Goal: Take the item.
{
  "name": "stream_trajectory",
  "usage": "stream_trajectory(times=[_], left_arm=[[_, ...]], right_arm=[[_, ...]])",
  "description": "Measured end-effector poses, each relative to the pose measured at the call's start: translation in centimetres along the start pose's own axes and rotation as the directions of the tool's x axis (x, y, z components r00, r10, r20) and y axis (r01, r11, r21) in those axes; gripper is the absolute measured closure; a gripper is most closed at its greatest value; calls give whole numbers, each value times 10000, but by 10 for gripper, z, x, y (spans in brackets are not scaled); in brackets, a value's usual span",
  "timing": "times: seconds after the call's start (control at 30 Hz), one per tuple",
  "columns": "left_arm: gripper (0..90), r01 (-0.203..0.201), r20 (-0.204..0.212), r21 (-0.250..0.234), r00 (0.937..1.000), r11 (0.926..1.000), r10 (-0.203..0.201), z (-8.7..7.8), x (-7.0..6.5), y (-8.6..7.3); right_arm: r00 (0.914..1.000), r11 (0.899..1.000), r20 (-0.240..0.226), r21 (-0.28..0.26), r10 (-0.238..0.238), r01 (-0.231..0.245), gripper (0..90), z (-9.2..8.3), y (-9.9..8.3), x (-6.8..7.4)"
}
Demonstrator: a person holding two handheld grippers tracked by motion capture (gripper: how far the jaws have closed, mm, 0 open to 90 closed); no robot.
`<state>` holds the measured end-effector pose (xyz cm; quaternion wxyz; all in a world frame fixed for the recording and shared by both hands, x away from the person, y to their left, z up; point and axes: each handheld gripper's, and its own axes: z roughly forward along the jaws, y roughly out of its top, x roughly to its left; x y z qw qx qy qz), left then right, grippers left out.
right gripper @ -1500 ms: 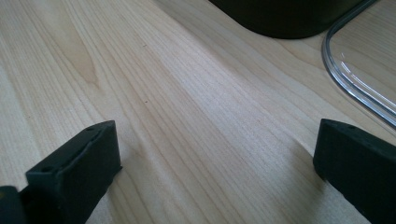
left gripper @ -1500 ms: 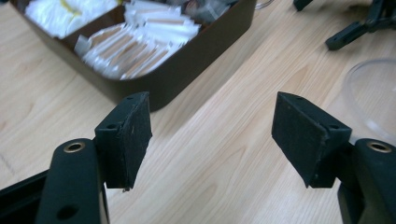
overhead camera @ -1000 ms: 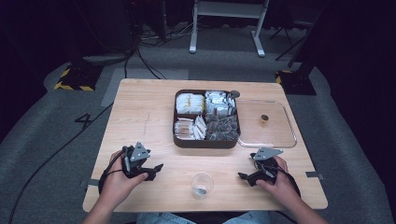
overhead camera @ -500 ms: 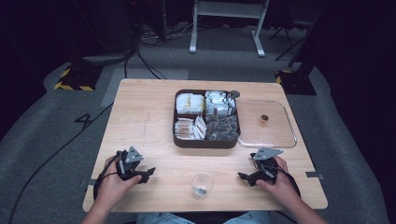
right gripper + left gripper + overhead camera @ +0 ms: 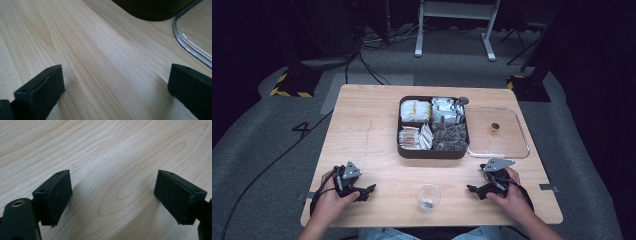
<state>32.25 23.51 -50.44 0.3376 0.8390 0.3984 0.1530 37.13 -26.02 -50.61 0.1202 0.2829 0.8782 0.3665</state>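
**A:** Left gripper (image 5: 363,192), high view: how does it stand?

**B:** It lies low at the near left of the table (image 5: 372,125). Over the last second your left hand has sunk and drawn towards the near edge. The jaws have just been opening and nothing is between them. The right gripper (image 5: 476,189) has kept its place at the near right.

**A:** What does that mean for the work?

**B:** Probably that you are ready to pick something up, with both tools free and parked. No grasp has begun.

**A:** And the clear cup (image 5: 428,198)?

**B:** It stands upright near the front edge, between your two grippers and apart from both. The left jaws point roughly towards it. Beyond it lies the brown compartment tray (image 5: 433,152) of packets, with its clear lid (image 5: 517,150) flat just to its right.

**A:** Left gripper view?

**B:** The jaws are spread wide over bare wood, close above it, and hold nothing.

**A:** Right gripper view?

**B:** Here too the jaws are well apart and empty. A corner of the dark tray (image 5: 152,10) and the lid's rim (image 5: 190,42) lie ahead, near but untouched.
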Motion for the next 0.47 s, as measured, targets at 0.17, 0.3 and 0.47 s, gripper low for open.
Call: stream_trajectory(times=[0.17,0.3,0.47], left_arm=[[141,17,-9,5,10000,10000,-17,0,0,0],[141,16,-14,6,10000,10000,-16,0,0,0],[138,35,-39,10,10000,10000,-35,0,0,0]], right_arm=[[10000,10000,5,0,-4,4,6,0,0,0],[10000,10000,3,2,-4,4,6,0,0,0],[10000,10000,31,13,1,-1,3,0,0,0]])
